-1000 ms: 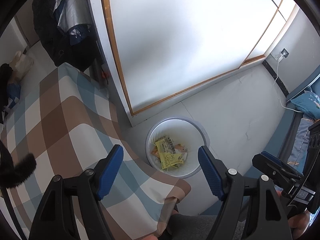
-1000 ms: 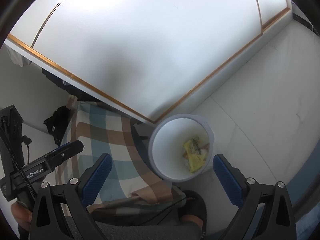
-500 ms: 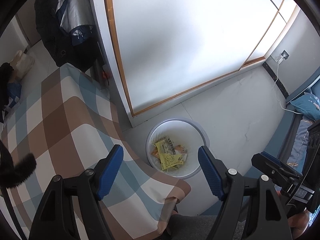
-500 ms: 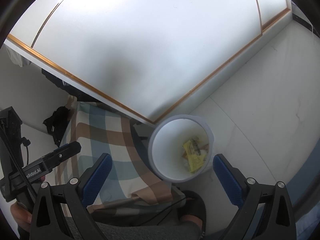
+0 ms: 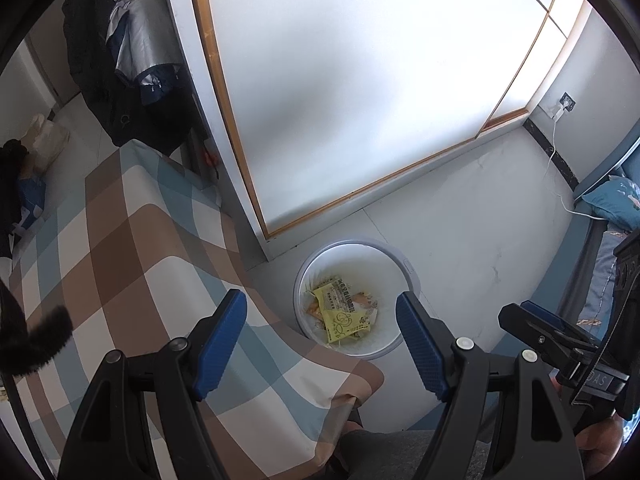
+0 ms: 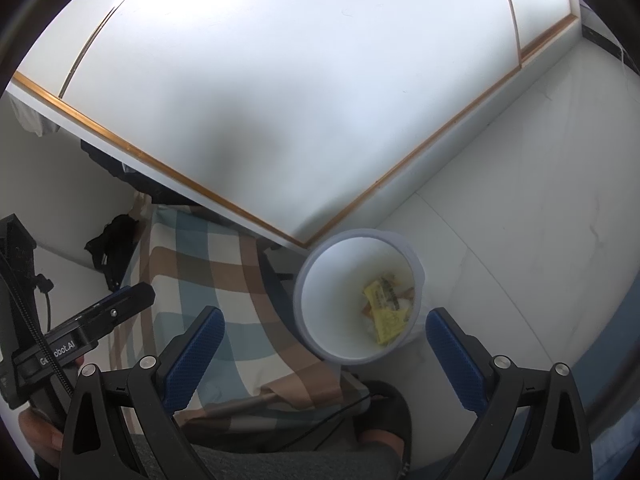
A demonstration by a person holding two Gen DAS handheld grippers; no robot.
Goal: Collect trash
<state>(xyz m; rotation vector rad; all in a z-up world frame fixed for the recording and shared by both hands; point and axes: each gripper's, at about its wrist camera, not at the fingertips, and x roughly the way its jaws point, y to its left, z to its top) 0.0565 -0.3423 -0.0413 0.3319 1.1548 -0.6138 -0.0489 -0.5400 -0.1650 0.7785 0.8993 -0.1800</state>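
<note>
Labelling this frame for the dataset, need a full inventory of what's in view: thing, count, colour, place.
trash bin: 1, white, on floor beside the table corner
wrappers: several, yellow and orange, inside the bin
tablecloth: 1, brown, blue and cream check, on the table at left
sliding door: 1, frosted white, wood-coloured trim, behind the bin
jackets: dark and silver, hanging upper left
pillow: 1, teal, far right
wall socket: 1, white cable plugged in
left claw: open, empty, blue pads
right claw: open, empty, blue pads
</note>
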